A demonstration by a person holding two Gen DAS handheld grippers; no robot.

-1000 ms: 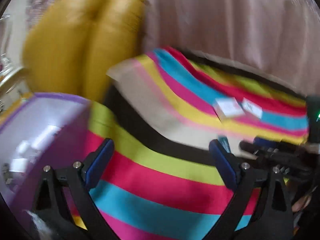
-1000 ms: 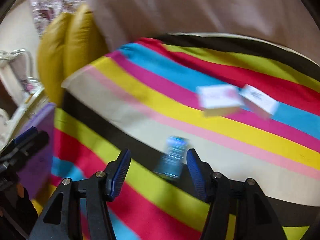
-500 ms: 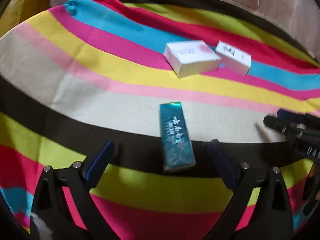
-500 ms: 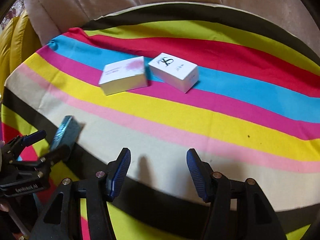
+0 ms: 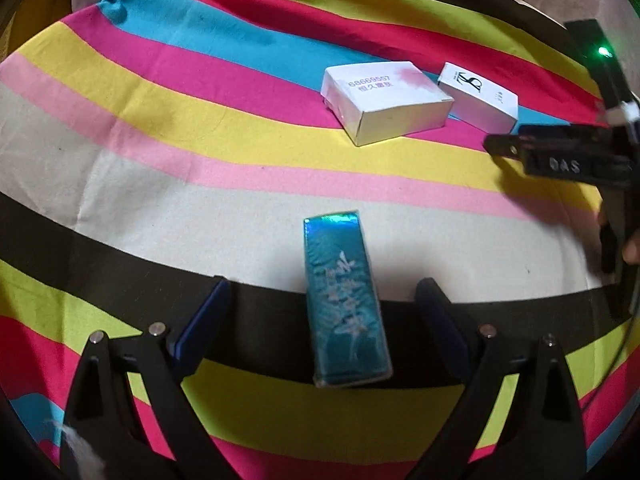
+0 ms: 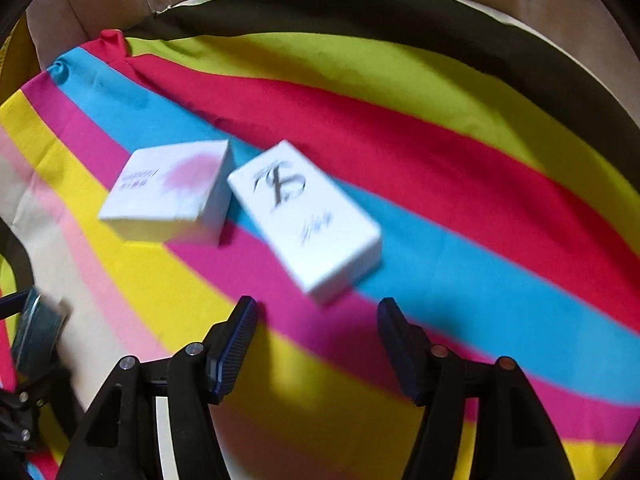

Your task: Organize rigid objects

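Jaws of the left gripper (image 5: pixel 322 312) stand wide apart and hold nothing; the teal box (image 5: pixel 345 308) lies flat between them, its long axis running away from the camera, clear of both pads. Jaws of the right gripper (image 6: pixel 316 344) are likewise apart and empty, stationed just short of the white box with the black monogram (image 6: pixel 304 220), which lies near their gap but is not yet bracketed. That box sits just beside a second white box marked with a pink smudge (image 6: pixel 172 196); whether the two touch cannot be settled from either view. All three boxes rest on the striped cloth (image 5: pixel 200 120) covering the surface. Judged step: approach to pick-up, with each gripper lined up on its own box and no grasp made. The left needs only to advance slightly and close across the teal box's narrow width. The right must move forward and straddle the monogram box, which lies at an angle to the jaws, so some wrist turn seems required. No container, tray or bin appears in either current view; the destination for the boxes is therefore undetermined.
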